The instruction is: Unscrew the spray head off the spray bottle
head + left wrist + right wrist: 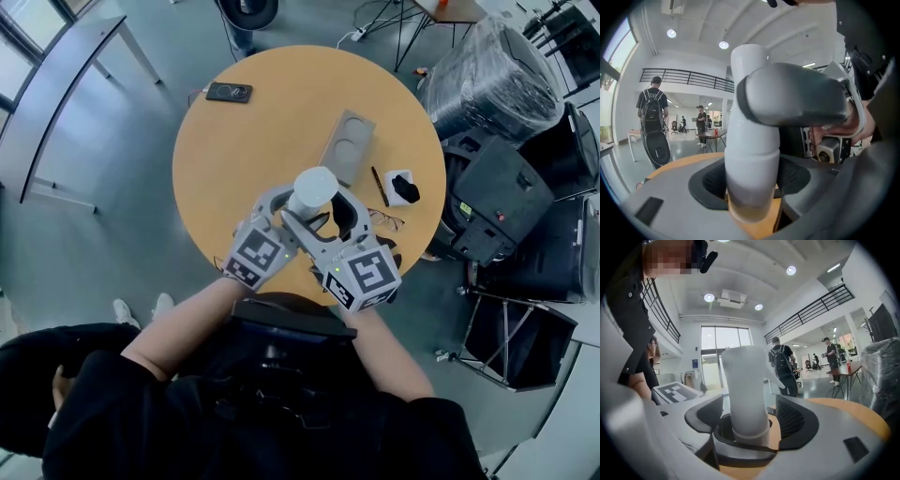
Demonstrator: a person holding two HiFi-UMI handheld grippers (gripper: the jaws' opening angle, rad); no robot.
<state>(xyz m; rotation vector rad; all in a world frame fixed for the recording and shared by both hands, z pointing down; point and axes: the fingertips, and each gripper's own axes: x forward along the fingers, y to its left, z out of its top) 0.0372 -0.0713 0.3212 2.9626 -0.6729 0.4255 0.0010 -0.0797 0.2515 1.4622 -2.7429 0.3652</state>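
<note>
On the round table the spray bottle stands upright, clamped between the jaws of the left gripper; that hold should stay firm. The right gripper stands wide, gripping nothing, with the spray head between its jaws (gaps either side). It should probably close squarely on the head, then twist.

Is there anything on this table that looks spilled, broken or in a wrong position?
Nothing stands out. The spray bottle is upright with its head on, and the table shows no spill. The phone, the grey tray, the pen and the glasses lie flat on it.
</note>
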